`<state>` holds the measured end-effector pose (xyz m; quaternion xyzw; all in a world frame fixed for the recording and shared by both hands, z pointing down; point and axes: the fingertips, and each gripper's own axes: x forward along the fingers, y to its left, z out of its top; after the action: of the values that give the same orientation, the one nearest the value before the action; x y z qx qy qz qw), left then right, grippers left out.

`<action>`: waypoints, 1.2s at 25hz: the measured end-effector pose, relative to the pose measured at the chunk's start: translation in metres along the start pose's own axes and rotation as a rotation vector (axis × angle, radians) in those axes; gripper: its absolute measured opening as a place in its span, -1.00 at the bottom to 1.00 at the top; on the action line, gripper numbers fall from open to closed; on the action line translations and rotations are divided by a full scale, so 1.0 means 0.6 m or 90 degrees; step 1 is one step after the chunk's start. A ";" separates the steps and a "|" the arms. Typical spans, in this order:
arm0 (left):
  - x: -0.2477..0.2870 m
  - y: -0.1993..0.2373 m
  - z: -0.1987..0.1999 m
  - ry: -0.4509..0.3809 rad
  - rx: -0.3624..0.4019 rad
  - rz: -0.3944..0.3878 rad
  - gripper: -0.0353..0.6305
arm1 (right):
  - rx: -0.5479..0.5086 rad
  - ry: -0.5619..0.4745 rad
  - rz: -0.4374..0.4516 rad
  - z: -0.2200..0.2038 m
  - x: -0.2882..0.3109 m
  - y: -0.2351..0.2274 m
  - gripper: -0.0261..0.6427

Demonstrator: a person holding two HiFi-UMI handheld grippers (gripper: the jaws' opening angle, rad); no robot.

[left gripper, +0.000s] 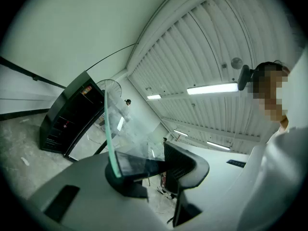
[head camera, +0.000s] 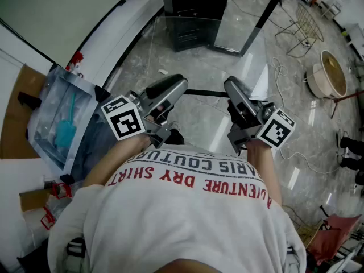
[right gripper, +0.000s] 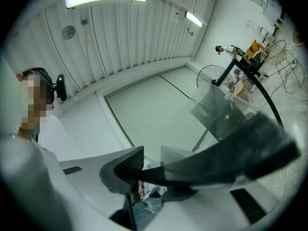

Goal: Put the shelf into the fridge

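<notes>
I hold a clear glass shelf (head camera: pixel 205 92) in front of the person's chest, its dark near edge running between both grippers. My left gripper (head camera: pixel 165 95) is shut on its left side. In the left gripper view the greenish glass edge (left gripper: pixel 109 129) stands up out of the closed jaws (left gripper: pixel 144 165). My right gripper (head camera: pixel 239 98) is shut on the right side, and the pane (right gripper: pixel 221 109) reaches away from its jaws (right gripper: pixel 149 171). The black fridge (head camera: pixel 193 4) stands ahead on the floor with its door (head camera: pixel 242 21) swung open; it also shows as the dark fridge (left gripper: pixel 67 119) at the left.
A clear plastic bin (head camera: pixel 62 124) with something blue inside sits at the left by a white wall. At the right are a cream round tub (head camera: pixel 329 75), a wire chair (head camera: pixel 307 24) and loose cables (head camera: pixel 296 158) on the marbled floor.
</notes>
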<state>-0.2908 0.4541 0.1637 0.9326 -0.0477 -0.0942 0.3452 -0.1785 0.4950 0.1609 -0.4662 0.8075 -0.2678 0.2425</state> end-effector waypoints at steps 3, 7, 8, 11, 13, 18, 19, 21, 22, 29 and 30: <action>-0.001 -0.006 -0.002 0.000 -0.002 -0.001 -0.51 | -0.010 0.000 0.004 0.002 -0.003 0.007 -0.57; 0.002 -0.012 0.001 0.002 0.000 -0.001 -0.51 | -0.013 -0.001 0.005 0.008 -0.005 0.012 -0.57; 0.003 -0.012 0.002 0.002 0.000 -0.002 -0.51 | -0.020 0.000 0.007 0.011 -0.003 0.014 -0.56; 0.009 -0.011 0.005 0.000 -0.003 -0.004 -0.50 | -0.025 0.001 0.002 0.016 -0.003 0.012 -0.56; 0.014 -0.009 0.005 0.000 -0.008 -0.006 -0.51 | -0.020 0.003 -0.006 0.017 -0.006 0.006 -0.56; 0.029 -0.001 0.005 0.002 -0.013 -0.005 -0.50 | -0.017 0.005 -0.009 0.027 -0.005 -0.009 -0.56; 0.032 0.002 0.006 0.003 -0.014 -0.004 -0.50 | -0.017 0.006 -0.007 0.029 -0.003 -0.012 -0.56; 0.036 0.012 0.008 0.004 -0.016 -0.002 -0.50 | -0.019 0.008 -0.004 0.030 0.005 -0.019 -0.56; 0.037 0.019 0.010 0.005 -0.018 0.000 -0.50 | -0.016 0.009 -0.006 0.030 0.010 -0.025 -0.56; 0.071 0.080 0.026 0.016 -0.031 0.003 -0.50 | -0.001 0.011 -0.019 0.042 0.048 -0.083 -0.56; 0.079 0.089 0.028 0.018 -0.033 0.003 -0.50 | 0.004 0.010 -0.024 0.046 0.051 -0.094 -0.56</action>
<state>-0.2490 0.3957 0.1792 0.9245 -0.0423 -0.0814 0.3700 -0.1393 0.4384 0.1736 -0.4785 0.7997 -0.2784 0.2323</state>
